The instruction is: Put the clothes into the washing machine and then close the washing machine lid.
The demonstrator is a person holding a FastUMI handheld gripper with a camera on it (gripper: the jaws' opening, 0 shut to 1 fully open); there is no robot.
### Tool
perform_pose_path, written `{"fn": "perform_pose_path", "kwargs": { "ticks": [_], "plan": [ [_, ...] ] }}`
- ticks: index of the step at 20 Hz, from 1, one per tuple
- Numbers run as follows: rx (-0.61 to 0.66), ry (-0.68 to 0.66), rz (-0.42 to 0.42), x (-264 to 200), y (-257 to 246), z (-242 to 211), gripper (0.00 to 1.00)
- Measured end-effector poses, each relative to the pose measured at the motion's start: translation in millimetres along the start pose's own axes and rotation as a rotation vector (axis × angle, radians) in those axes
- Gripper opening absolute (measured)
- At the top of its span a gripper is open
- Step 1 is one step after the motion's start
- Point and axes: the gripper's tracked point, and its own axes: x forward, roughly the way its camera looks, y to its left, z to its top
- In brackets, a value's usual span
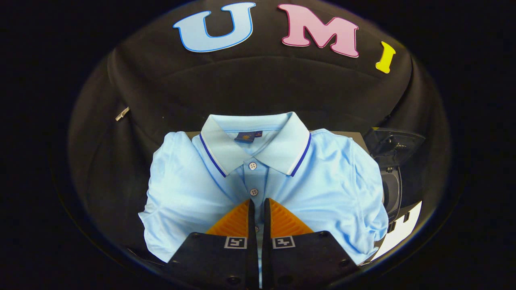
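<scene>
Gripper [258, 203] fingers nearly closed, pinching polo shirt [326, 181] placket fabric for lift toward washing machine [391, 189] beside it.

gripper-mounted fisheye, close above shirt [258, 177]

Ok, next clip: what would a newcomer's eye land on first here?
A folded light blue polo shirt, collar away from the camera, lies just ahead of and under the gripper. The fingers stand nearly together over its button placket, though whether they pinch fabric is unclear. To the shirt's right sits a dark machine with its lid raised.
</scene>
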Motion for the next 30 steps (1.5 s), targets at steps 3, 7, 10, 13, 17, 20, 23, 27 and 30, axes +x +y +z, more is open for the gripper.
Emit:
{"fn": "perform_pose_path", "kwargs": {
  "ticks": [3, 7, 10, 13, 17, 20, 23, 27, 30],
  "plan": [
    [-0.015, -0.024, -0.009, -3, 1, 1, 0.08],
    [-0.027, -0.075, -0.01, -2, 1, 0, 0.08],
    [-0.033, -0.128, 0.0, -3, 1, 2, 0.08],
    [-0.058, -0.191, 0.014, -4, 1, 2, 0.08],
    [-0.091, -0.296, 0.024, -13, 4, 6, 0.08],
    [-0.1, -0.407, 0.023, -30, 2, 12, 0.08],
    [-0.145, -0.53, 0.0, -58, 2, 22, 0.08],
    [-0.183, -0.695, 0.004, -109, 4, 26, 0.08],
    [-0.237, -0.815, -0.036, -145, -7, 36, 0.08]
  ]
}}
